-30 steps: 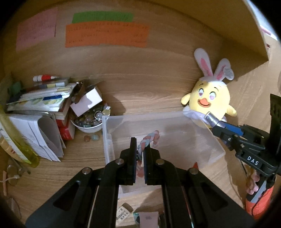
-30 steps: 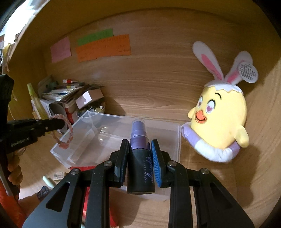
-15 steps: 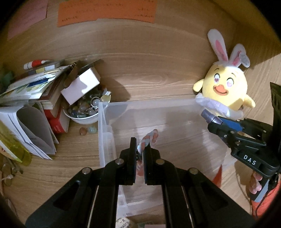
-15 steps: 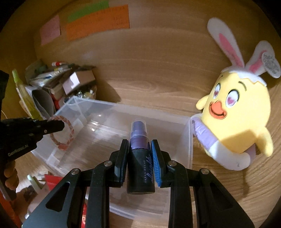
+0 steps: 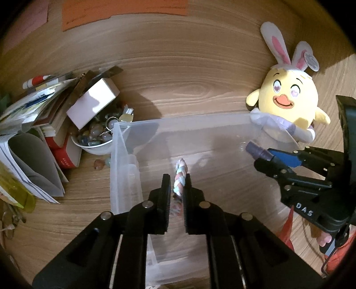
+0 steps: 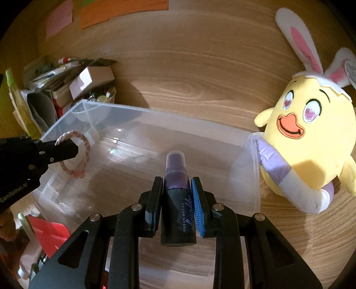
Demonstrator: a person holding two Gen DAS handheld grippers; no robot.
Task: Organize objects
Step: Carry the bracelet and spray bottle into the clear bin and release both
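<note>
Left tongs [image 5: 176,191] opening at this moment, with a braided loop of pastel pink, white and blue cord [image 5: 180,177] between the black pads, one strand against the right pad and a slim gap on the left. Seen in the right wrist view as well, at the left edge [image 6: 74,149], the cord loop [image 6: 75,153] dangling from the tips over the left end of the bin.

Right tongs [image 6: 176,189] clamped on a small dark spray bottle with a purple neck, clear cap and "URBAN DECAY" lettering [image 6: 178,200], black pad on its left flank, blue pad on its right, nozzle pointing away from the camera. Same pair visible from the left wrist view on the right side [image 5: 263,156], bottle tip [image 5: 259,152] poking out over the bin's right part.

Beneath both, a clear rectangular plastic storage bin [image 5: 124,155] standing on the wood-grain counter [image 5: 178,89], nothing resting on its floor.

Touching the bin's far right corner, a yellow plush chick with white-and-pink rabbit ears and a lilac collar [image 6: 307,137].

Left of the bin, just beside its far left corner, a white bowl of polished stones and trinkets [image 5: 93,142], a small white cardboard box [image 5: 92,104] tilted over it, and beyond that a stack of books and papers [image 5: 33,124].

On the far wall, an orange paper note [image 6: 124,11] and a pink one [image 6: 59,19].

Near left of the bin, something red and flat [image 6: 47,231], too cropped to identify.
</note>
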